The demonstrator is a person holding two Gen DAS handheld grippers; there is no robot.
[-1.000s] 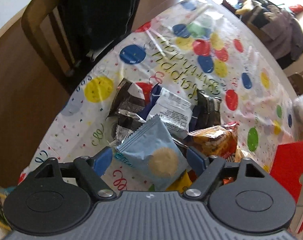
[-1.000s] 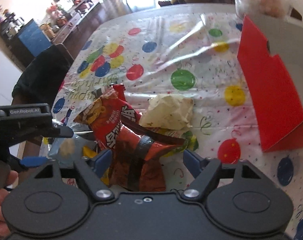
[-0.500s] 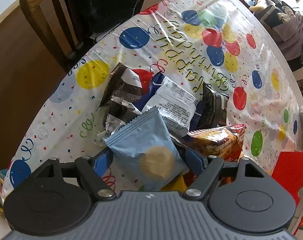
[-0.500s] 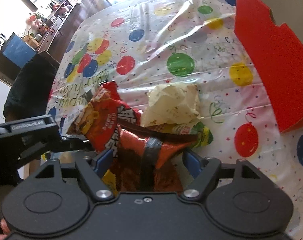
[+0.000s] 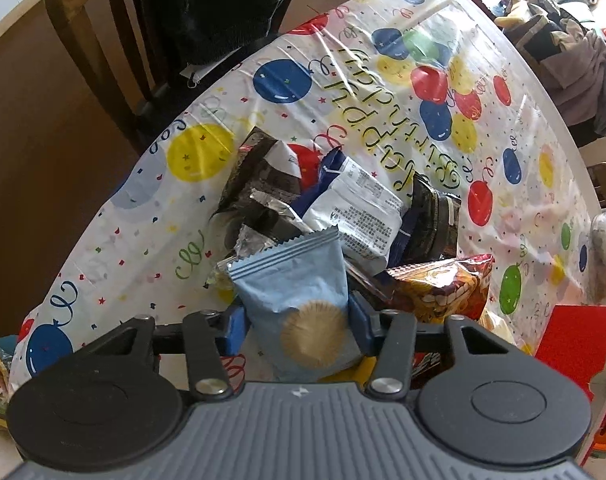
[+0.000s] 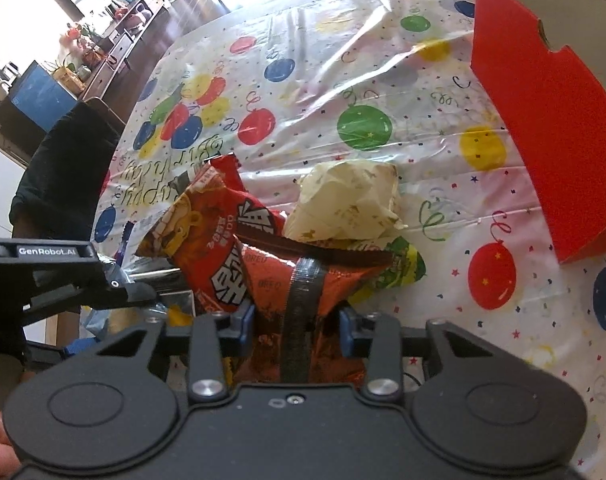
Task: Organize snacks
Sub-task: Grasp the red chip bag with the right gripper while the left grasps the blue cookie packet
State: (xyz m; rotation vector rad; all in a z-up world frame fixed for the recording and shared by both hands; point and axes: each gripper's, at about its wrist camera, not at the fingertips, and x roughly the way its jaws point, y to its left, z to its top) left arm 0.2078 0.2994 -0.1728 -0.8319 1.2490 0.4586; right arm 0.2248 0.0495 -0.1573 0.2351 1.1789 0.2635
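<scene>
A heap of snack packets lies on the balloon-print tablecloth [image 5: 287, 80]. In the left wrist view a light blue cookie packet [image 5: 291, 280] stands between the blue pads of my left gripper [image 5: 297, 328]. Its jaws are closing and both pads press on the packet's sides. In the right wrist view a red snack bag [image 6: 271, 280] with a dark seam sits in my right gripper [image 6: 296, 322]. Those jaws are closing too, and the pads pinch the bag. A second red bag [image 6: 207, 220] with a cartoon face leans against its left side.
Behind the blue packet lie a white and blue packet [image 5: 355, 208], dark wrappers [image 5: 259, 188] and an orange-brown bag [image 5: 435, 288]. A cream packet [image 6: 347, 200] and a green one [image 6: 403, 268] lie beyond the red bag. A red box [image 6: 543, 128] stands right. A wooden chair [image 5: 95, 40] stands at the table's left edge.
Both grippers' jaws have drawn in: the left pads now touch the light blue packet, the right pads now squeeze the red bag. Neither gripper has shifted much.
</scene>
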